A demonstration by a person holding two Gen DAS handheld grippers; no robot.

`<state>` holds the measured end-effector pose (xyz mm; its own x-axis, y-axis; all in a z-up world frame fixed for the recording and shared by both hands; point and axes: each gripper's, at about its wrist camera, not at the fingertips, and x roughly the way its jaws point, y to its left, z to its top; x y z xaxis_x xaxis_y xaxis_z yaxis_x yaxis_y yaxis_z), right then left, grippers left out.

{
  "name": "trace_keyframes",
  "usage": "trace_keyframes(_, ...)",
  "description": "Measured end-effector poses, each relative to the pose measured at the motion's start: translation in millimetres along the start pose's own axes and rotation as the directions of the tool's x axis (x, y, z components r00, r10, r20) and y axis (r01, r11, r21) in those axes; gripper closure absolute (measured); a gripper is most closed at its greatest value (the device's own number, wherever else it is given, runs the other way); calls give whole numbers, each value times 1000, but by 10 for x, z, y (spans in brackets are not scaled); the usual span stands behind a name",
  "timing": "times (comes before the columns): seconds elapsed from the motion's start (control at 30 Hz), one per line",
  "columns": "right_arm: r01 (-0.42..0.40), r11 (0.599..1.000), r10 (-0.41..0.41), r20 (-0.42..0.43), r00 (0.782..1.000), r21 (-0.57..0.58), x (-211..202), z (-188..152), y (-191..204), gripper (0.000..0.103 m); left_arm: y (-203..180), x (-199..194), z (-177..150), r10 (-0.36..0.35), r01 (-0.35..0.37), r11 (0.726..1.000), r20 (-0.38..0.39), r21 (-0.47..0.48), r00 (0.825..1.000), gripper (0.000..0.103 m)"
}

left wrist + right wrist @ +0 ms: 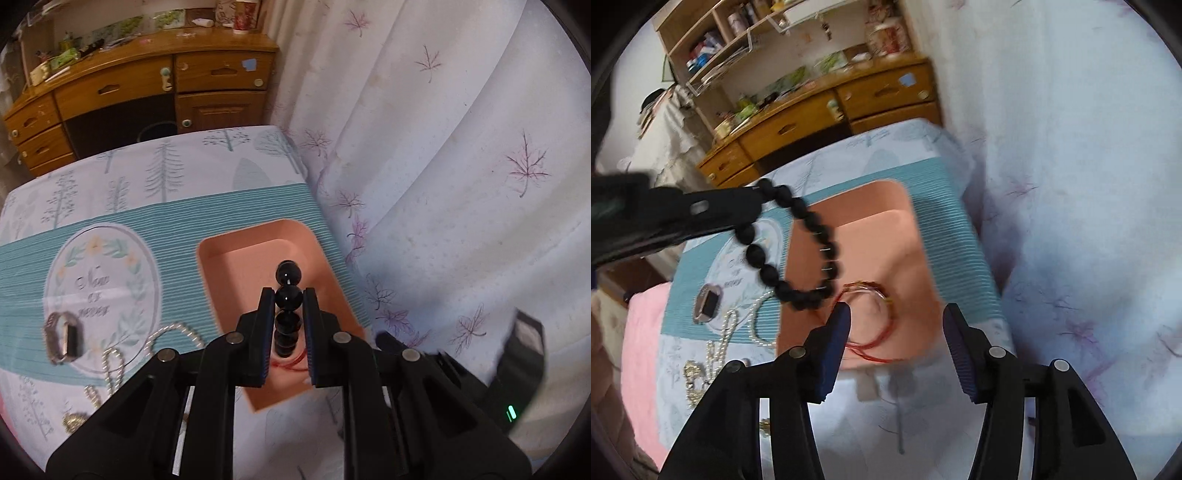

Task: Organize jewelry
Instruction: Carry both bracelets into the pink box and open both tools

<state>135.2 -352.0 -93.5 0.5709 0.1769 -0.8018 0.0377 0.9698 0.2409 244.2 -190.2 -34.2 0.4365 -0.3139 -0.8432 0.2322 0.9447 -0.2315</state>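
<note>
One item is already stowed: a red cord bracelet [866, 317] lies on the floor of the peach tray [901, 206], which stands on the patterned tablecloth [110, 229] beside the white curtain [461, 184].

A second item is in transit. A black bead bracelet [288, 295] is clamped between the narrow-set jaws of the left gripper [289, 306] and is held in the air above the tray. In the right wrist view the loop of beads is seen hanging free over the tray's left rim, clear of the tray floor. It has not yet been deposited.

The right gripper [895, 314] is positioned over the near end of the tray with its jaws parted and nothing between them; the red cord bracelet lies beneath the gap, untouched by the pads. No earlier frame is supplied, so only this state is recorded.

Items remaining on the cloth, left of the tray:
- a watch [62, 338], on the printed oval;
- a pearl necklace [114, 365], spread loosely near it;
- a gold-coloured piece [75, 421] at the near edge, too blurred to identify.

By this judgement, the task is under half complete: one item placed, one ready for release, at least three to be collected.
</note>
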Motion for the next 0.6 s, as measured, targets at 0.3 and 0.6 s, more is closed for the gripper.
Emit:
trace_keyframes(0.3,65,998,-64,56,996,-13,-296,-155,-51,49,95,748,22,118,-116,992,-52,55,992,89)
trace_keyframes(0.6,70,997,-66,88,994,-42,-420,-167,62,31,415,733,-124,93,-92,996,-82,10,992,72)
